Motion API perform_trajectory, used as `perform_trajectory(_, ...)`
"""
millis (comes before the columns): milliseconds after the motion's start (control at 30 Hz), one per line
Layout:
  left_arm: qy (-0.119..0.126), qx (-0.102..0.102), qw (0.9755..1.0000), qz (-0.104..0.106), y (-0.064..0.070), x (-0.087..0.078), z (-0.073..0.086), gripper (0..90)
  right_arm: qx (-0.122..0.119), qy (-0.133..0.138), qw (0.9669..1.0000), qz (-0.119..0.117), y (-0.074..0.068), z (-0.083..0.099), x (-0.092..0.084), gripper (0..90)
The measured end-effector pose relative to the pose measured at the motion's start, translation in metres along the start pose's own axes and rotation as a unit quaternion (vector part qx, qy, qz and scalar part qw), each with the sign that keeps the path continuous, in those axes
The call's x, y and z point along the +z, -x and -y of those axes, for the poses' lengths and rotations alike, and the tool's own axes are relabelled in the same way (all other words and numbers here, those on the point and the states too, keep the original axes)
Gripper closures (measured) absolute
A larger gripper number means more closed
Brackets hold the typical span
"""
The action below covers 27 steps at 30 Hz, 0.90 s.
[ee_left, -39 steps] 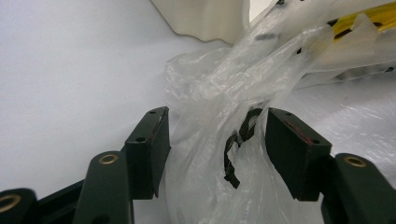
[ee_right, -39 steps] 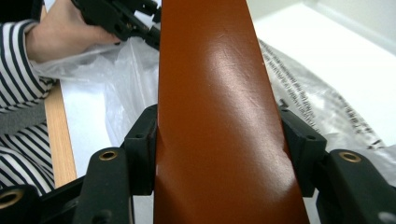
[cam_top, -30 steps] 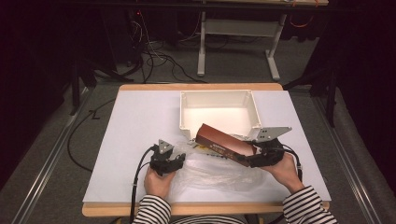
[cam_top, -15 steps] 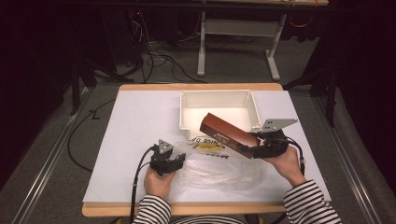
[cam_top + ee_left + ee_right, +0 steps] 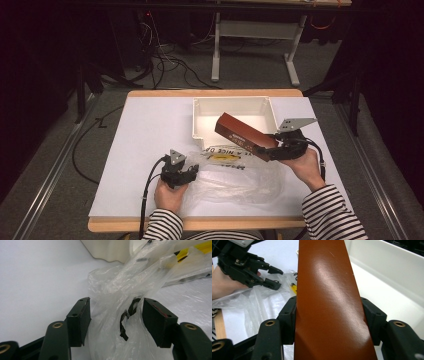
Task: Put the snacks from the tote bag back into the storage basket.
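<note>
- White worktop [image 5: 150,130] carries a white bin [image 5: 200,117] and an emptied clear plastic bag [image 5: 240,177].
- My right claw [image 5: 328,312] pinches the long brown box [image 5: 242,136] by its near end, the far end tilted over the bin.
- My left claw [image 5: 116,315] straddles bunched bag film, apparently pinning it.
- Best: lower the box flat into the bin before letting go.

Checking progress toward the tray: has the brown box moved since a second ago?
Yes. The brown box, held in the right gripper, has risen and swung over the white tray.
</note>
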<state>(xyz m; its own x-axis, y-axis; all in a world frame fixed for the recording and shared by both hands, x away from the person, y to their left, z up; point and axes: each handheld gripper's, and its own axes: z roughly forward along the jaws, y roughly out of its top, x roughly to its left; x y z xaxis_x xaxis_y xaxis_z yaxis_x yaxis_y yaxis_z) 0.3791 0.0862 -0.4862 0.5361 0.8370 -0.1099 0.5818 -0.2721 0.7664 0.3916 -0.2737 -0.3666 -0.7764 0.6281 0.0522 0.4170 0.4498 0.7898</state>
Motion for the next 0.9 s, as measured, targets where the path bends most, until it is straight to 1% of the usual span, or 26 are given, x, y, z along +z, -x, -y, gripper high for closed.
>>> perform_trajectory(33,0.000,0.000,1.0000,0.001,0.000,0.000,0.000,40.2,-0.001,-0.003,1.0000,0.004,0.002,-0.003,0.001,42.1)
perform_trajectory(100,0.000,-0.001,1.0000,0.001,0.000,0.000,0.000,40.2,0.001,0.002,1.0000,0.002,0.005,-0.006,0.002,42.2)
perform_trajectory(167,0.000,-0.001,1.0000,0.001,0.000,0.000,0.000,40.1,0.000,0.002,1.0000,0.001,0.006,-0.007,0.002,42.2)
perform_trajectory(200,0.000,-0.001,1.0000,0.001,0.000,0.000,0.000,40.1,0.003,0.000,1.0000,0.003,0.006,-0.009,0.004,42.2)
perform_trajectory(300,0.000,-0.001,1.0000,0.001,0.000,0.000,0.000,40.2,0.000,-0.005,1.0000,0.005,0.010,-0.017,0.008,42.3)
perform_trajectory(367,0.000,-0.001,1.0000,0.001,0.000,0.000,0.000,40.2,0.001,-0.004,1.0000,0.004,0.010,-0.018,0.009,42.3)
perform_trajectory(467,0.000,-0.001,1.0000,0.001,0.000,0.000,0.000,40.2,-0.001,-0.009,0.9999,0.013,0.013,-0.024,0.014,42.3)
perform_trajectory(567,0.001,-0.003,1.0000,0.002,0.000,0.000,0.000,40.2,0.003,-0.011,0.9998,0.016,0.015,-0.027,0.018,42.3)
perform_trajectory(667,0.001,-0.002,1.0000,0.002,0.000,0.000,0.000,40.1,0.002,-0.012,0.9998,0.018,0.017,-0.030,0.022,42.3)
perform_trajectory(700,0.001,-0.002,1.0000,0.002,0.000,0.000,0.000,40.1,0.004,-0.015,0.9997,0.019,0.019,-0.031,0.026,42.3)
perform_trajectory(867,0.001,-0.002,1.0000,0.002,0.000,0.000,0.000,40.2,0.007,-0.021,0.9995,0.020,0.022,-0.034,0.032,42.3)
perform_trajectory(900,0.001,-0.002,1.0000,0.002,0.000,0.000,0.000,40.2,0.004,-0.022,0.9995,0.023,0.022,-0.035,0.033,42.3)
